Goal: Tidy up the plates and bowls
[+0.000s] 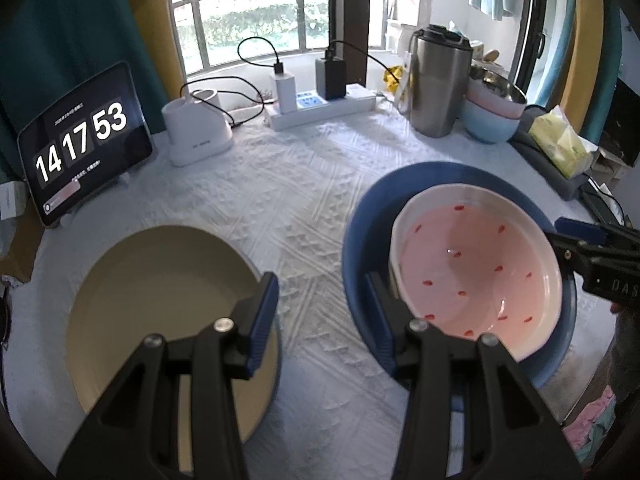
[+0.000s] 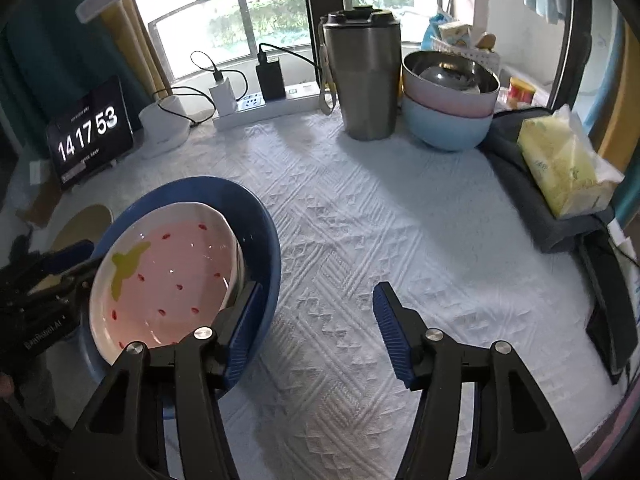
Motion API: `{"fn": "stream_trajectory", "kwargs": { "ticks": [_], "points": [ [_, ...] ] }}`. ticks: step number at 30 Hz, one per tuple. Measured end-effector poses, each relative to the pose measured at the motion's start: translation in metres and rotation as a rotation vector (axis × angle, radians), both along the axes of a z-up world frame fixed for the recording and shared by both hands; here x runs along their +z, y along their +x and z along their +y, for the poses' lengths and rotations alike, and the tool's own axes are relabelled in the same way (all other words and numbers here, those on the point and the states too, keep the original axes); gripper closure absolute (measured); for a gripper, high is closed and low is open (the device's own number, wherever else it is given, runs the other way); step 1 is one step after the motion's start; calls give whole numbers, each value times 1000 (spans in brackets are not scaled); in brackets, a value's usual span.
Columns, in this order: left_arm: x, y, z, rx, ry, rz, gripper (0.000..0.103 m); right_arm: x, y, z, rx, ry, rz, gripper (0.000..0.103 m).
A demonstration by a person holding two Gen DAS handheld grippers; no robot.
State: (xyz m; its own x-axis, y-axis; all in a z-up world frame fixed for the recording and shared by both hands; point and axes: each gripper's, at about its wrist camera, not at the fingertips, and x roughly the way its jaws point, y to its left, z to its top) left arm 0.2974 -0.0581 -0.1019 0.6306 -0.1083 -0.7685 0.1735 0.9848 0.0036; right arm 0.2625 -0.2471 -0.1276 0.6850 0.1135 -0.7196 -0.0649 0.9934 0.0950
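A pink strawberry-patterned plate (image 1: 476,272) lies tilted inside a blue plate (image 1: 360,248) on the white cloth. It also shows in the right wrist view (image 2: 168,276), inside the blue plate (image 2: 264,240). A beige plate (image 1: 160,300) lies to the left, seen small in the right wrist view (image 2: 84,224). My left gripper (image 1: 324,312) is open and empty above the cloth between the beige and blue plates. My right gripper (image 2: 316,328) is open and empty, its left finger by the blue plate's rim. Stacked pink and blue bowls (image 2: 448,108) with a steel bowl on top stand at the back.
A steel tumbler (image 2: 364,76), a power strip with chargers (image 2: 256,100), a tablet clock (image 1: 80,140) and a white holder (image 1: 196,128) line the back. A tissue pack (image 2: 564,168) on a grey cloth sits right. The table edge runs at the right.
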Motion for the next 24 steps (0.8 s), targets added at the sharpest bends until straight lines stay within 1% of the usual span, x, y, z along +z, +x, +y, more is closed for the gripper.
{"fn": "stream_trajectory", "kwargs": {
  "ticks": [2,5,7,12,16,17,20,22,23,24],
  "points": [
    [-1,-1,0,6,0,-5,57,-2,1,-1,-13,17,0,42],
    [-1,0,1,28,-13,0,57,-5,-1,3,-41,-3,-25,42],
    [-1,0,2,36,-20,0,57,-6,0,4,-67,1,-31,42],
    [-1,-1,2,41,-17,-8,58,-10,2,-1,-113,67,-30,42],
    [-3,-3,5,47,-61,-15,60,-10,4,-7,-92,117,-10,42],
    [-3,-4,4,46,-60,-24,61,-10,5,-6,-85,124,-8,44],
    [-2,-6,1,27,-61,-39,69,-8,3,-3,-64,140,-14,55],
    [-2,-8,-2,8,-58,-54,78,-7,2,1,-59,142,-24,65],
    [-1,-9,-5,-2,-56,-61,85,-7,1,3,-56,144,-28,68],
    [-1,-10,-8,-4,-50,-68,91,-6,1,6,-49,145,-32,75]
  ]
}}
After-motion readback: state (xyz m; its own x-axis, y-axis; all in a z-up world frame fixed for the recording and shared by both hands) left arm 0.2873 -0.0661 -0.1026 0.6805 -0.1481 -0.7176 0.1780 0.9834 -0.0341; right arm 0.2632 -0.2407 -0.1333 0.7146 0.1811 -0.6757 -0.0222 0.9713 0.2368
